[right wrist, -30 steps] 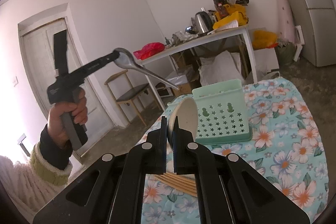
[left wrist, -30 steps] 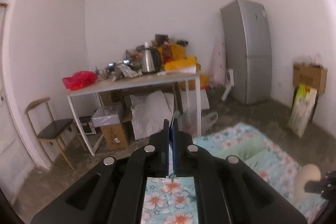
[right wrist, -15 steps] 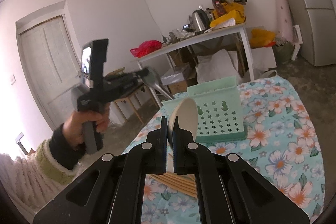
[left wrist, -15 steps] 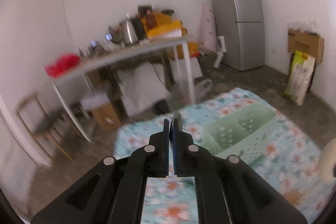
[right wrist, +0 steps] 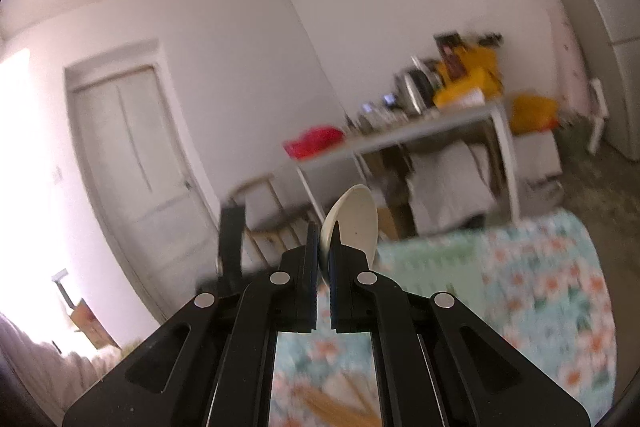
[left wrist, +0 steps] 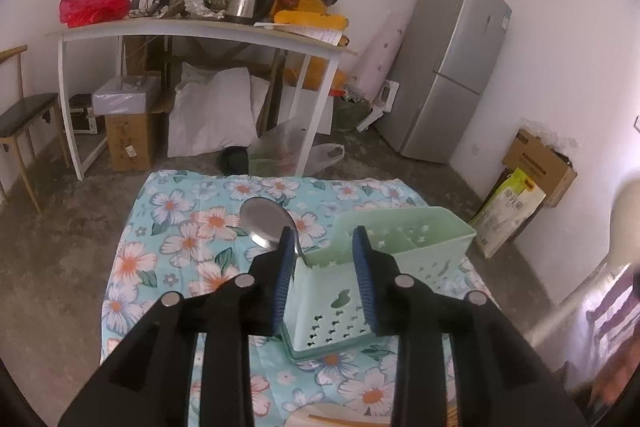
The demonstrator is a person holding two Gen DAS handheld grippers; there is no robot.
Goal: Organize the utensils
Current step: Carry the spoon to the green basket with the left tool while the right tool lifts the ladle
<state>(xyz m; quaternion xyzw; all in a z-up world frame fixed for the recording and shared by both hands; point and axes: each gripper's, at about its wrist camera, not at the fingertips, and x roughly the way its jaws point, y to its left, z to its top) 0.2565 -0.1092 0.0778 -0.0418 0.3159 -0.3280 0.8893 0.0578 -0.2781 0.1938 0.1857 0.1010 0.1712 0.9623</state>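
Metal spoon (left wrist: 266, 223) against left finger (left wrist: 282, 267).

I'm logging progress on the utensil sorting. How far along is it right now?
Done: the metal spoon stands in the green caddy, with the left gripper open around it. In hand: the right gripper is shut on the white spoon. Left: that spoon and the chopsticks on the tablecloth.

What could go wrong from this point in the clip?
The metal spoon leans bowl-up out of the green caddy with the left gripper open around it; a nudge could tip it out. The right gripper pinches the white spoon near its bowl, and that blurred view suggests fast motion that could loosen it.
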